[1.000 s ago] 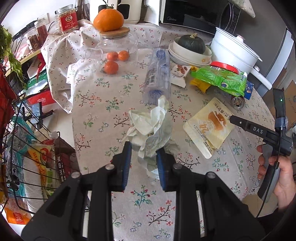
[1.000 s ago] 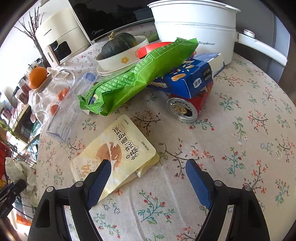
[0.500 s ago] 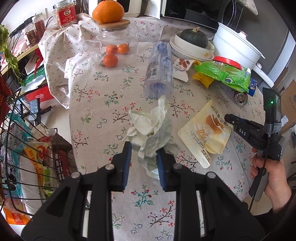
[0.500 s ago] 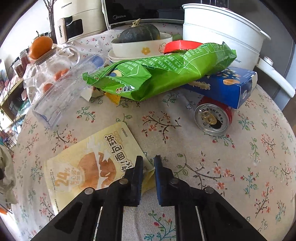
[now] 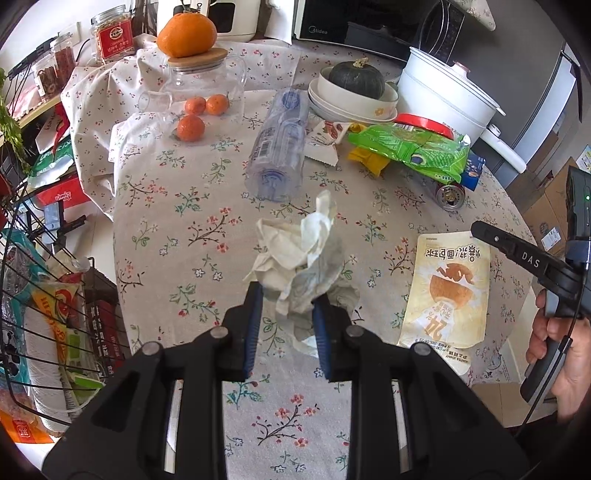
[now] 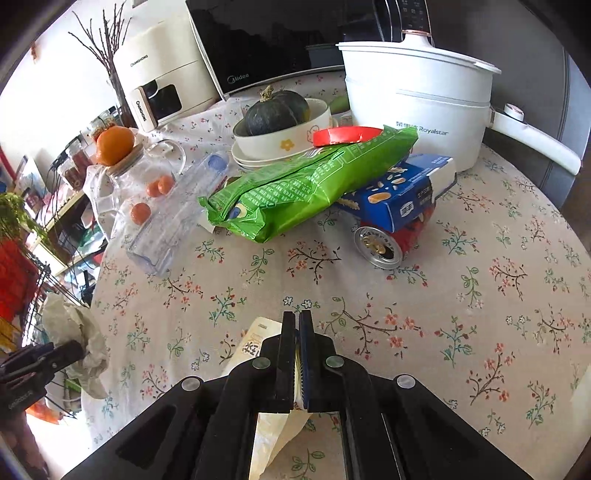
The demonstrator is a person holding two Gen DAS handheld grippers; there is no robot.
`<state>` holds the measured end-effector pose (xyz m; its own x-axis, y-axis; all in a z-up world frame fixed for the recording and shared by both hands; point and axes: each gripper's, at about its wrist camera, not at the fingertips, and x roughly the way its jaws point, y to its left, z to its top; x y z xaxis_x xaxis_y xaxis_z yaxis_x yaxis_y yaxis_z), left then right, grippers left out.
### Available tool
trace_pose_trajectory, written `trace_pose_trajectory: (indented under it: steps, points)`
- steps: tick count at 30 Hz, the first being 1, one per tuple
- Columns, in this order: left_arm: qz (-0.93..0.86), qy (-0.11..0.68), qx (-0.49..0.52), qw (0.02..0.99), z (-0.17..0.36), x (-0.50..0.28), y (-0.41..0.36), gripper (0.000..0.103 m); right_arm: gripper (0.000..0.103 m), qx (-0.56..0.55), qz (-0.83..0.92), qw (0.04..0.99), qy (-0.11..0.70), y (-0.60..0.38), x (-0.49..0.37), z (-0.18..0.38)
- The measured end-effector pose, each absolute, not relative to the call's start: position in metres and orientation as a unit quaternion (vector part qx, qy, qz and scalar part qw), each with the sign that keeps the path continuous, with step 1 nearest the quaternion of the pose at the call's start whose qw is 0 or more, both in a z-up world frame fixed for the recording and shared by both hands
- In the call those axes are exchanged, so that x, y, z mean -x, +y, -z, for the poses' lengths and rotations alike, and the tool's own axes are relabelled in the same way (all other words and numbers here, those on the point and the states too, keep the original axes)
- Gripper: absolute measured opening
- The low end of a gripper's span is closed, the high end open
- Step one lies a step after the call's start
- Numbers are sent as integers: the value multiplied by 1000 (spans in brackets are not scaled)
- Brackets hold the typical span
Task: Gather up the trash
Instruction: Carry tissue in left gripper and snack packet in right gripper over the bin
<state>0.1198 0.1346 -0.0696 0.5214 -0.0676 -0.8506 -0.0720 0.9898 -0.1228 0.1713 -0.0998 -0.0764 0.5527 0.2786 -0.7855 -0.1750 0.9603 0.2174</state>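
Tissue [image 5: 299, 258] crumpled, white, pinched in left gripper [image 5: 286, 295].

Table count, both views agreeing:
- grippers: two, left [image 5: 286, 306] and right [image 6: 298, 325]
- tissue wad [image 5: 301, 258]: one
- yellow pouch [image 5: 448, 288]: one
- clear bottle [image 5: 279, 147]: one, lying flat
- green bag [image 6: 306, 184]: one
- blue box [image 6: 402, 195]: one
- can [image 6: 384, 240]: one
- small oranges [image 5: 190, 127]: three
- large orange [image 5: 186, 35]: one
- squash [image 6: 277, 110]: one
- white pot [image 6: 417, 96]: one
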Motion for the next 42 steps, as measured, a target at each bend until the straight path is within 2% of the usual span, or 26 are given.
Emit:
trace_pose_trajectory:
  steps: [22, 32, 42]
  points:
    - [66, 475, 42, 876, 55, -126, 53, 28, 2, -94, -78, 909, 398, -209, -131, 12]
    - [108, 476, 26, 872, 55, -131, -2, 28, 2, -113, -39, 914, 387, -273, -103, 2]
    - [173, 474, -1, 864, 62, -129, -91, 28, 2, -131, 33, 908, 397, -364, -58, 13]
